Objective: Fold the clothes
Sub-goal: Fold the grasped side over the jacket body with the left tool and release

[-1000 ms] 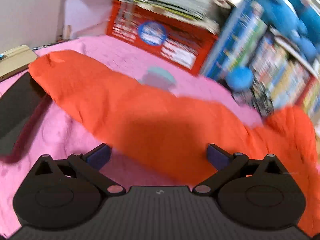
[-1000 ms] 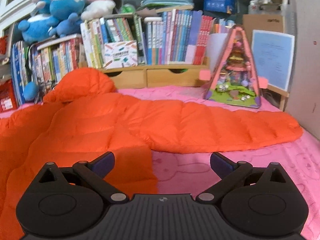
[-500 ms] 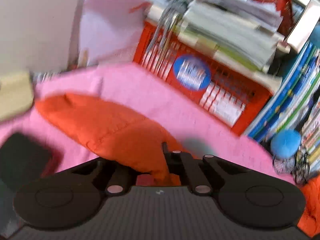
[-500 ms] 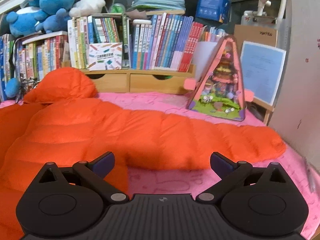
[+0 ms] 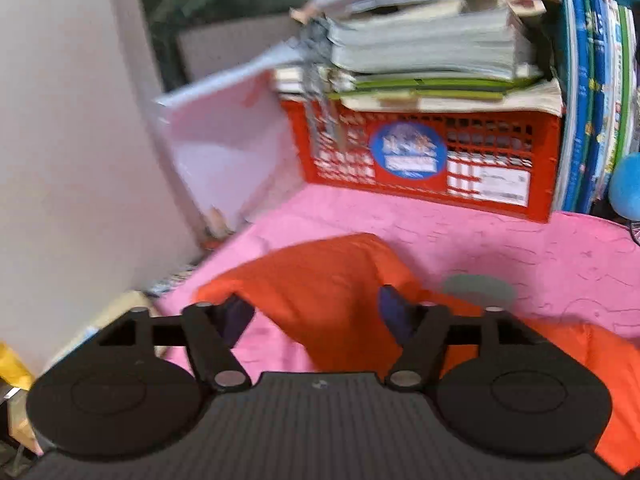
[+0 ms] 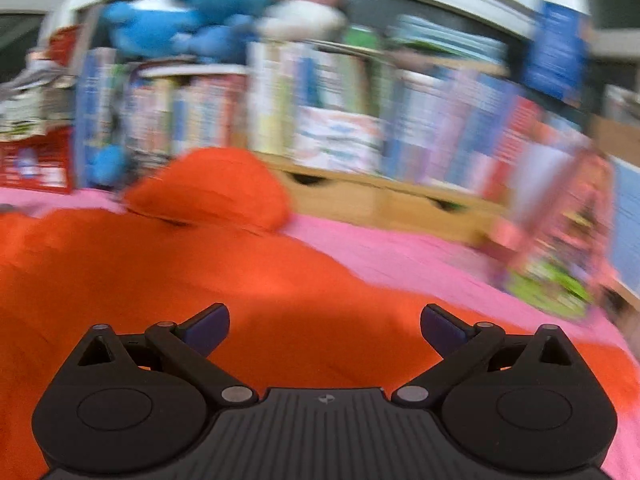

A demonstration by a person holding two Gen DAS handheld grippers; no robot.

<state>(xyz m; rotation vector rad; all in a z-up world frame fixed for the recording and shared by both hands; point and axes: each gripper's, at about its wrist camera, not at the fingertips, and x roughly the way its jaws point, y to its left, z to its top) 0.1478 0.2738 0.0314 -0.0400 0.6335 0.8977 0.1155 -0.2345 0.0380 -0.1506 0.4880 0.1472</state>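
Observation:
An orange puffer jacket (image 6: 200, 264) lies spread on the pink bed cover (image 6: 400, 252), its hood (image 6: 212, 188) bunched up toward the bookshelf. In the left wrist view the end of one sleeve (image 5: 320, 276) rests on the cover. My left gripper (image 5: 316, 312) is open around that sleeve end, one finger on each side, with the cloth between them. My right gripper (image 6: 324, 324) hovers open just above the jacket's body and holds nothing. The right wrist view is motion-blurred.
A red plastic crate (image 5: 420, 160) topped with stacked books (image 5: 420, 40) stands behind the sleeve, with a wall (image 5: 60, 160) to the left. A grey round patch (image 5: 478, 290) lies on the cover. Bookshelf (image 6: 320, 120), wooden drawers (image 6: 380, 204) and a triangular toy house (image 6: 560, 220) line the far edge.
The left gripper went from open to shut at the sleeve, moved toward the sleeve's end, and now stands open around it. The right gripper swung left over the jacket's body.

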